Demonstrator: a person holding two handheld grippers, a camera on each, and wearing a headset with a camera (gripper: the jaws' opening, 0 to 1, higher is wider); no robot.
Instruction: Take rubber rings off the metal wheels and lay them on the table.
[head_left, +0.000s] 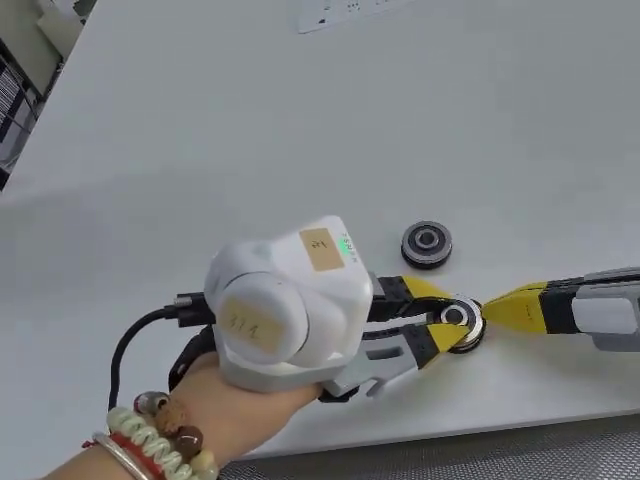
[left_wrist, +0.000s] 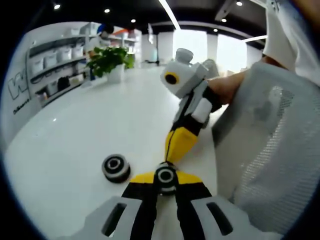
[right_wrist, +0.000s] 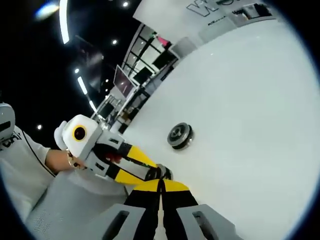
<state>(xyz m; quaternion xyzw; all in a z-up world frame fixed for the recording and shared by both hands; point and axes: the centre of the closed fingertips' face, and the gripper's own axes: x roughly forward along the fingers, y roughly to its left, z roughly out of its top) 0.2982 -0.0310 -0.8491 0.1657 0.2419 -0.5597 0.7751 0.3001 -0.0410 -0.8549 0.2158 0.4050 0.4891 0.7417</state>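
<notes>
Nearest to us, our left hand (head_left: 215, 420) is gripping the left gripper (head_left: 450, 322), which is reaching out to the right along the near edge of the table (head_left: 200, 150). Its jaws are closing narrowly around one metal wheel (head_left: 462, 318), one jaw on each side. The wheel is lying flat on the table with its hub facing up. In the left gripper view the same wheel (left_wrist: 165, 176) is sitting squarely between the yellow tips of the left gripper (left_wrist: 165, 181).

Just past the wheel, the right gripper (head_left: 497, 307) is coming in from the right. It lies almost in line with the left one, so the two tools are facing each other tip to tip with the wheel between them. Its jaws are pressing together with no gap between them, and their tip is touching the wheel's rim. We cannot tell whether they are pinching the rubber ring or only resting against it. We are judging that the pull will need to go rightward, away from the left jaws, along this shared line.

Farther out, a second wheel (head_left: 427, 244) is lying flat and apart from both tools, with its dark rubber ring on it. It is lying beyond the held wheel and slightly to the left. Both tips are about equally near it.

At the far edge a sheet of paper (head_left: 340, 12) is lying.
</notes>
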